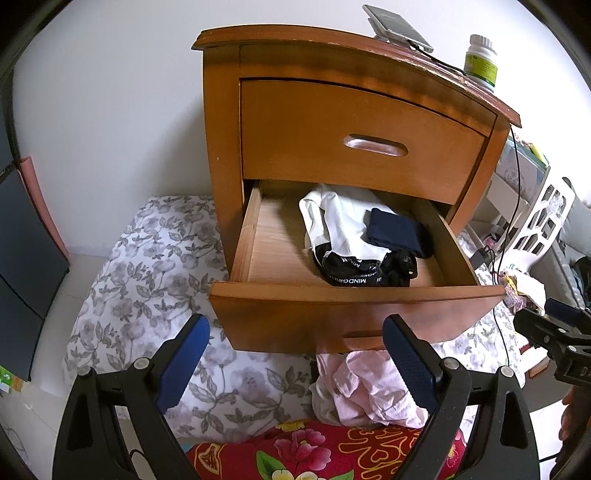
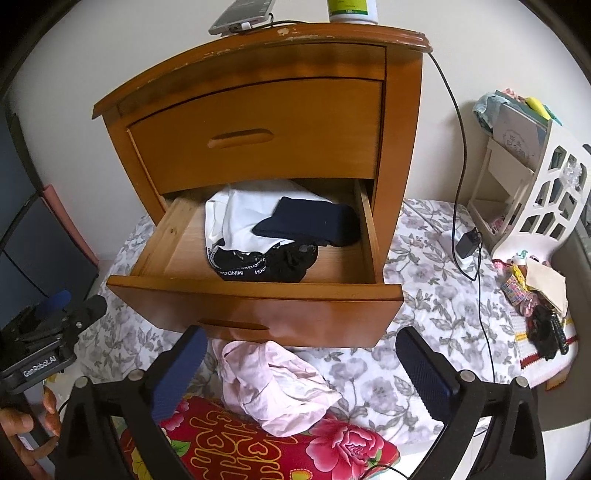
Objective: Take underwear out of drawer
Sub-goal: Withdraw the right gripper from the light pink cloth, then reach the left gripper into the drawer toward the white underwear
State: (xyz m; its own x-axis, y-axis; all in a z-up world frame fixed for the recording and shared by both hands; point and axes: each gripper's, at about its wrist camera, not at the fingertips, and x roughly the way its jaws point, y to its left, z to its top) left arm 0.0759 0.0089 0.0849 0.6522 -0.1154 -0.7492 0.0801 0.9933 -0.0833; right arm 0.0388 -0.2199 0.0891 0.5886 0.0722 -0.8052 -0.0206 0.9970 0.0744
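The wooden nightstand's lower drawer [image 1: 354, 306] stands pulled out. Inside lie black underwear with a lettered waistband [image 1: 354, 273], a white garment [image 1: 343, 225] and a folded navy piece [image 1: 399, 230]. A crumpled pink garment [image 1: 365, 391] rests on the floral bedding in front of the drawer. My left gripper [image 1: 295, 365] is open and holds nothing, just before the drawer front. In the right wrist view, my right gripper [image 2: 304, 369] is wide open above the pink garment [image 2: 273, 384], its pads clear of the cloth. The black underwear [image 2: 258, 266] sits at the drawer's front.
The upper drawer [image 1: 354, 140] is shut. A phone [image 1: 399, 26] and a bottle [image 1: 480, 62] stand on the nightstand, with a black cable [image 2: 461, 147] running down to a charger [image 2: 467, 242]. A white rack [image 2: 546, 206] stands right. A red floral cushion [image 2: 277, 450] lies near.
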